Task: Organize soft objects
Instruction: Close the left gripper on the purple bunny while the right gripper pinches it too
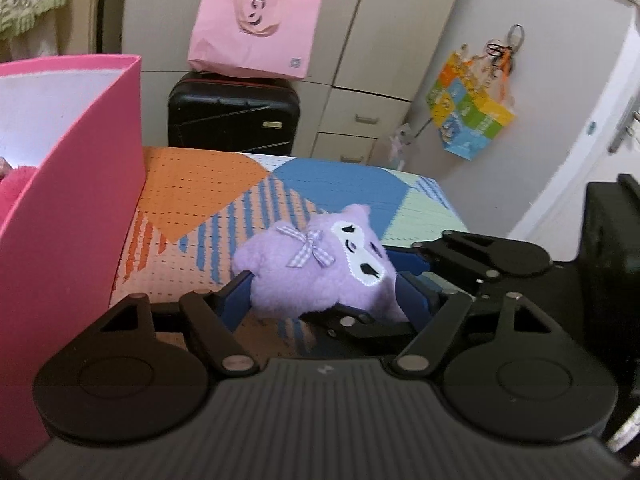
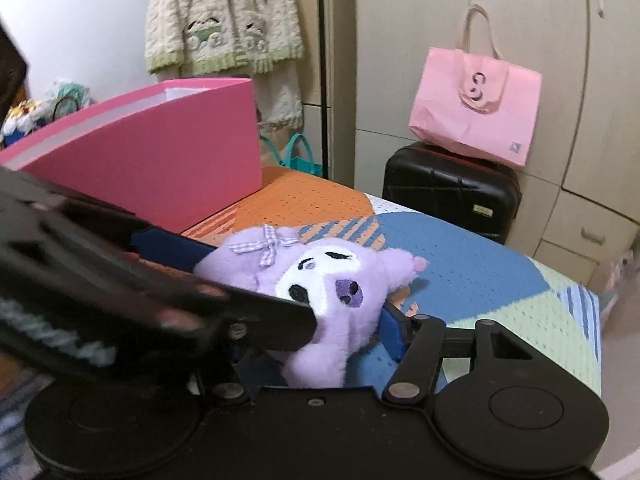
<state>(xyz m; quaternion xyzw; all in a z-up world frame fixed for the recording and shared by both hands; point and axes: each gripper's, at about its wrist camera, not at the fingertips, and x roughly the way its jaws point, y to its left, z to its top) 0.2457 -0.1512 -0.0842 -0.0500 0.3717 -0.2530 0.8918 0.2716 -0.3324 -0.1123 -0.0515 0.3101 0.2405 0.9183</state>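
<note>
pink bag (image 2: 476,104): had one big curly mark like a letter S or a 9, hard to tell | small square sign low on it: too tiny to read | black suitcase (image 2: 448,196): little gold tag, words too small | colorful bag (image 1: 468,116): writing too blurry

Pink tote bag (image 1: 256,24), black suitcase (image 1: 234,114), hanging cardigan (image 2: 224,16)

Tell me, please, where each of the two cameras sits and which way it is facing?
Left wrist: on the left gripper, looking down along its fingers at the plush on the mat; the right gripper enters from the right.
Right wrist: on the right gripper, facing the plush; the left gripper crosses from the left.
Shared: plush, pink box, suitcase, pink bag.
</note>
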